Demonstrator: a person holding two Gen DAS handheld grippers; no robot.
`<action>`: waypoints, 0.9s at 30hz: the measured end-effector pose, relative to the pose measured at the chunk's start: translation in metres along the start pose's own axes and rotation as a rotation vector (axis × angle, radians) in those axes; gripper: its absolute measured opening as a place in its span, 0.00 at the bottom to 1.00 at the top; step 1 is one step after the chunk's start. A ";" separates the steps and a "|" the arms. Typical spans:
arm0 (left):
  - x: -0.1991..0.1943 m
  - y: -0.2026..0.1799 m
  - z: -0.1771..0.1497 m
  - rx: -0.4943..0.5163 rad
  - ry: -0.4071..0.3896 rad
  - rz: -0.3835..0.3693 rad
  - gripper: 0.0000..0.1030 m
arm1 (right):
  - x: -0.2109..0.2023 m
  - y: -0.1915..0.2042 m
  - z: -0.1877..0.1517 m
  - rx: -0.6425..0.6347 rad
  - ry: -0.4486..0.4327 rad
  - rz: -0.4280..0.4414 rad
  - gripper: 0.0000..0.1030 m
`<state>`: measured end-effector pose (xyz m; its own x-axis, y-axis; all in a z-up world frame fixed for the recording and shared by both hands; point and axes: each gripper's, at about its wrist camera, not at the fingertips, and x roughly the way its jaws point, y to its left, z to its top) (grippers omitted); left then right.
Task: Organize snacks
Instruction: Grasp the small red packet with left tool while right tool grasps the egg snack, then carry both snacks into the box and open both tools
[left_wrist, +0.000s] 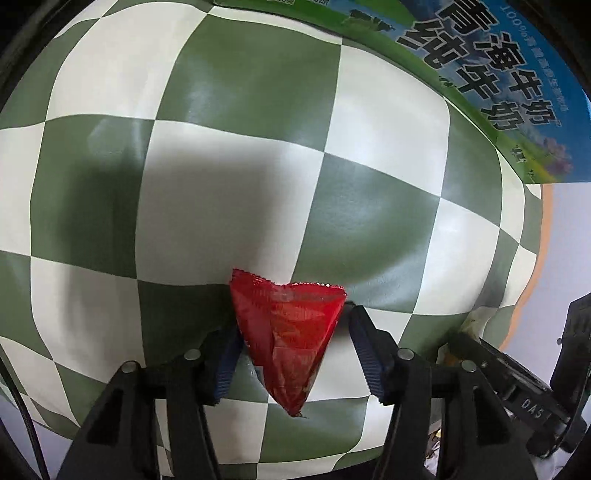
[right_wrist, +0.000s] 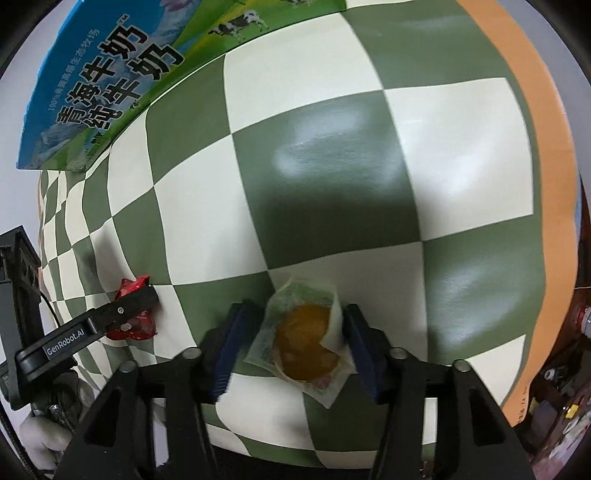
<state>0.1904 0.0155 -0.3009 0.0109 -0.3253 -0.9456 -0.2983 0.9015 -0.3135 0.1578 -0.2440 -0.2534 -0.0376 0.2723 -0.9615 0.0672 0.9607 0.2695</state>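
Red packet (left_wrist: 288, 332) is sitting between our left gripper (left_wrist: 291, 343) fingers, pastry (right_wrist: 306, 341) between our right gripper (right_wrist: 288, 345) ones, both over the cloth (right_wrist: 332, 166), and we're seeing spread fingers barely touching wrappers, so slick film risks slipping before the milk box (right_wrist: 107, 85).
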 end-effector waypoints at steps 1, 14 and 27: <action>0.001 0.000 -0.002 0.008 -0.004 0.011 0.53 | 0.002 0.003 0.000 -0.005 0.001 -0.010 0.59; -0.002 -0.051 -0.017 0.110 -0.057 0.132 0.39 | 0.009 0.034 -0.012 -0.099 -0.064 -0.119 0.45; -0.138 -0.125 0.009 0.236 -0.264 -0.038 0.39 | -0.123 0.046 0.001 -0.142 -0.266 0.042 0.33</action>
<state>0.2352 -0.0500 -0.1316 0.2733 -0.3024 -0.9132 -0.0647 0.9414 -0.3311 0.1668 -0.2337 -0.1231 0.2261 0.3066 -0.9246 -0.0781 0.9518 0.2966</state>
